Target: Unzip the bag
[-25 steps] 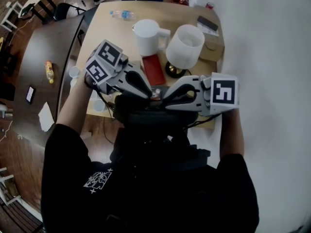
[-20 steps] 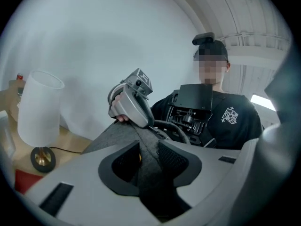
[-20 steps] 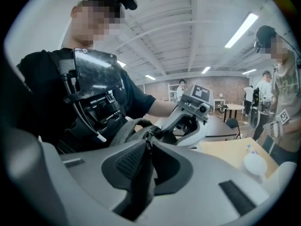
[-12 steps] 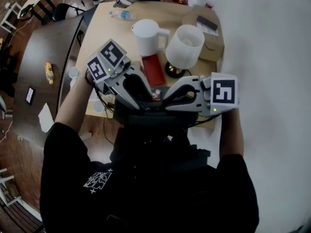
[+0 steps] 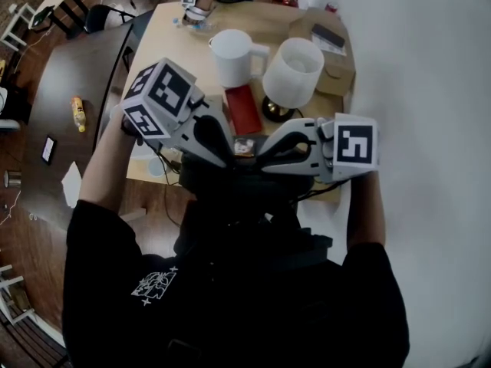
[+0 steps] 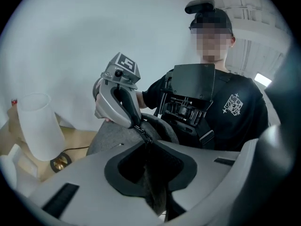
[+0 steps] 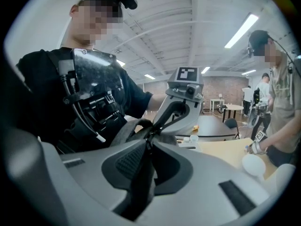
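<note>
A dark grey bag (image 5: 238, 186) rests against the person's front, below both grippers. My left gripper (image 5: 221, 158) comes in from the left, its jaws closing on a fold of the bag's fabric (image 6: 155, 182). From the right, my right gripper (image 5: 266, 158) is shut on a dark strip of the bag by the zipper (image 7: 141, 173). The two tips nearly meet over the bag's top edge. In the left gripper view the right gripper's tips (image 6: 137, 125) sit on the zipper line. In the right gripper view the left gripper's tips (image 7: 153, 125) touch the grey bag (image 7: 126, 132).
The wooden table (image 5: 157, 44) ahead holds a white jug (image 5: 232, 56), a white lampshade (image 5: 293, 71), a red flat item (image 5: 242, 110) and a cardboard box (image 5: 331, 60). Another person's hand (image 5: 193, 10) reaches in at the far edge. A dark table (image 5: 69, 83) stands left.
My left gripper spread its jaws wide half a second ago and has now closed them on the bag, its cube turning outward to the left. Another person's hand came in at the far edge.
</note>
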Motion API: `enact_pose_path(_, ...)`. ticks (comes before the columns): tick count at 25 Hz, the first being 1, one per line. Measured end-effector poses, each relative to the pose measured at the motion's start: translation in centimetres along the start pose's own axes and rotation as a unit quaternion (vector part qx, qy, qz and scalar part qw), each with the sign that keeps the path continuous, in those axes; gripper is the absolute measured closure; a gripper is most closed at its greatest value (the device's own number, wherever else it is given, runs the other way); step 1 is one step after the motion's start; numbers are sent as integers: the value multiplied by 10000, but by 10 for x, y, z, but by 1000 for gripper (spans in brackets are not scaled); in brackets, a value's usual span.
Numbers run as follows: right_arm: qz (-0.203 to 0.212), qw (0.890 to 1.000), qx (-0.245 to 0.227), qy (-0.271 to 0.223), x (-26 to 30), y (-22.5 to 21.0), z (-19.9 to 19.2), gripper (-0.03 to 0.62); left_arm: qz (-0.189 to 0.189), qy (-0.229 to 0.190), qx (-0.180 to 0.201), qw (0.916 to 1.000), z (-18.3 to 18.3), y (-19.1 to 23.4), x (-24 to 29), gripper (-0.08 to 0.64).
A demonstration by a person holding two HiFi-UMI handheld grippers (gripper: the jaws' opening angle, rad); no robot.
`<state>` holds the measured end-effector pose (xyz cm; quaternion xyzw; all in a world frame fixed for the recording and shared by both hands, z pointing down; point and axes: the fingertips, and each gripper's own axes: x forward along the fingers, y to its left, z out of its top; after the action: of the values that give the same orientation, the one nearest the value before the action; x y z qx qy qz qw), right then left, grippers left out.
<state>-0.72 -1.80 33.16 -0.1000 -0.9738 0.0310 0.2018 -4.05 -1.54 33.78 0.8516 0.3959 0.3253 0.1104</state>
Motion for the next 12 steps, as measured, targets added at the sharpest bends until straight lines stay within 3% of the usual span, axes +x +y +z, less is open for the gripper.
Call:
enact_pose_path(7, -17, 10000, -2, 33, 0, 0, 0, 523, 575, 638, 312, 9958, 0, -5, 4, 522)
enact_pose_path(12, -151, 9994, -288, 96, -3, 6, 11, 531, 1621, 911, 818, 9792, 2, -2, 3, 525)
